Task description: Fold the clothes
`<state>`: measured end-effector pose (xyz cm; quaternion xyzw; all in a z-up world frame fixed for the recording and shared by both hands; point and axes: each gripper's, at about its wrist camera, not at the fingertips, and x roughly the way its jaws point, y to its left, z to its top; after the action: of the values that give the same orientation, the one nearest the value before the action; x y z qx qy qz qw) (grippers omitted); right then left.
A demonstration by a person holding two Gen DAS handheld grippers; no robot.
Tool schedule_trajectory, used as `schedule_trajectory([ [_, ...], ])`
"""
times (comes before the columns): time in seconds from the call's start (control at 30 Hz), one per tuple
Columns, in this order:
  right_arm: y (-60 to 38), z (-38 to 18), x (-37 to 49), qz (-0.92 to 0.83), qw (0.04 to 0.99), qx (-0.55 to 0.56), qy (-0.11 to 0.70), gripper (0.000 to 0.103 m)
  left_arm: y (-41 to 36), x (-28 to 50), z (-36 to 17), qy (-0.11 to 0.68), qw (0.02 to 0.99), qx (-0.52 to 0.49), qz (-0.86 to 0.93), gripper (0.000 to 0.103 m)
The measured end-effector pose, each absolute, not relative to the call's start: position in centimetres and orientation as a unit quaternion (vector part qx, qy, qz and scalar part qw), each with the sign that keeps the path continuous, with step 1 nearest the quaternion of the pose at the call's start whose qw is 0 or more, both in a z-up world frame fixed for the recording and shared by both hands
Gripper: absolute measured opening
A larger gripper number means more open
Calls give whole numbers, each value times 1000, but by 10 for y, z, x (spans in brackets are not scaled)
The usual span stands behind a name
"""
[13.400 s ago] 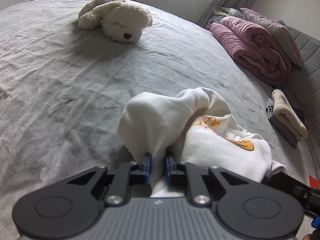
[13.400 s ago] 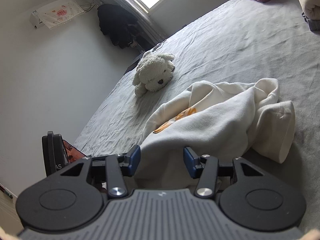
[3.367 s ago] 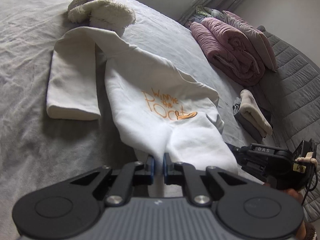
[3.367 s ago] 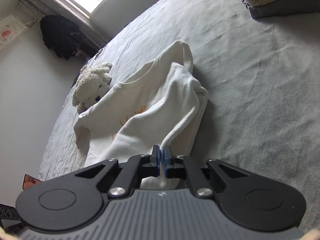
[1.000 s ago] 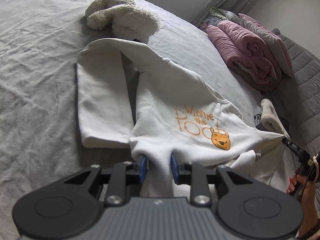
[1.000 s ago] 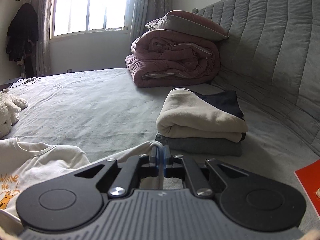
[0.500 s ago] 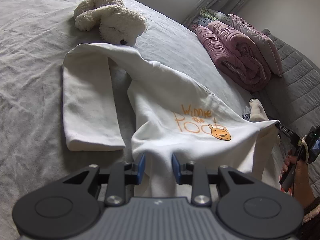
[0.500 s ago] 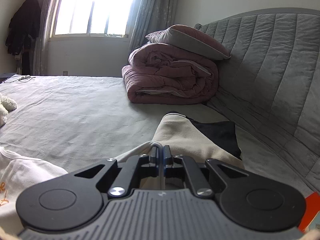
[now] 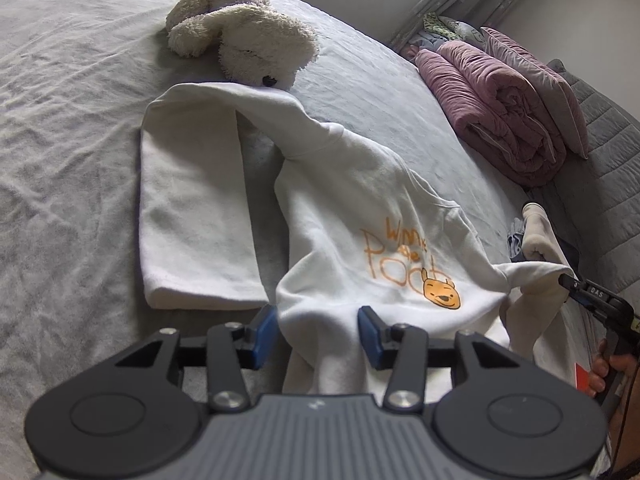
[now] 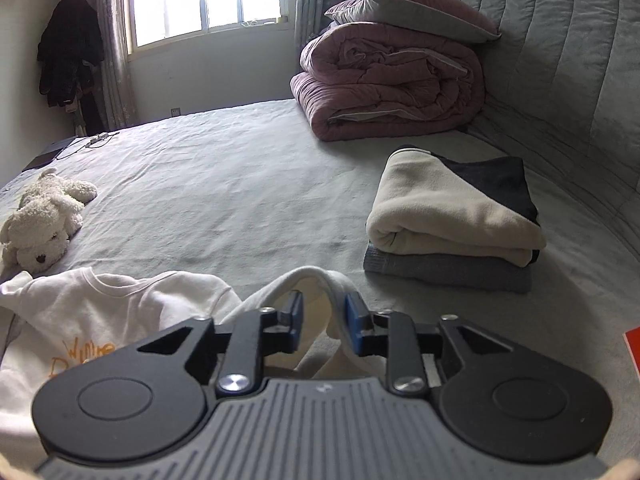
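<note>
— Both grippers are letting go, right? The left gripper (image 9: 318, 334) has its blue pads apart and its jaws are opening, with the hem of the white sweatshirt (image 9: 352, 240) bunched loosely between them.

— Yes, and neither pad seems to press on the cloth. The right gripper (image 10: 320, 316) is the same: jaws opening, a cuff or corner of the sweatshirt arching between the pads, apparently slack.

— Where does the sweatshirt lie?

— On the grey bed (image 9: 60, 140), print side up. One sleeve is doubled back beside the body, and its shoulder end reaches up to the stuffed dog (image 9: 248, 36), touching or nearly so. The far corner stretches out toward the right gripper.

— And beyond that?

— A stack of folded clothes (image 10: 452, 224) sits farther from the stuffed dog, near the grey headboard, with a rolled pink quilt (image 10: 388, 84) behind it.

— So which step is this?

— I'd judge it the end of laying the sweatshirt out flat: released, not yet folded. Next, each gripper probably needs a fresh hold, likely on a sleeve or side edge, to bring it across the body.
</note>
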<state>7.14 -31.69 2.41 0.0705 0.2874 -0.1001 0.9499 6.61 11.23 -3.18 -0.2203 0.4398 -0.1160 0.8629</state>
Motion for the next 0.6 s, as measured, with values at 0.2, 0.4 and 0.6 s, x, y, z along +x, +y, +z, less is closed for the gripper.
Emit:
schedule_trajectory([
  [0.2,-301,30,41,-51,940,112,319,47,118,63,-30,439,858,-242,-109,47],
  [0.4,-278,15,14,-12,924,131,358,47,125,57,-24,416,871,-248,-80,44],
  [0.6,-249,-11,8,47,896,164,410,47,125,60,-30,425,870,-243,-65,44],
])
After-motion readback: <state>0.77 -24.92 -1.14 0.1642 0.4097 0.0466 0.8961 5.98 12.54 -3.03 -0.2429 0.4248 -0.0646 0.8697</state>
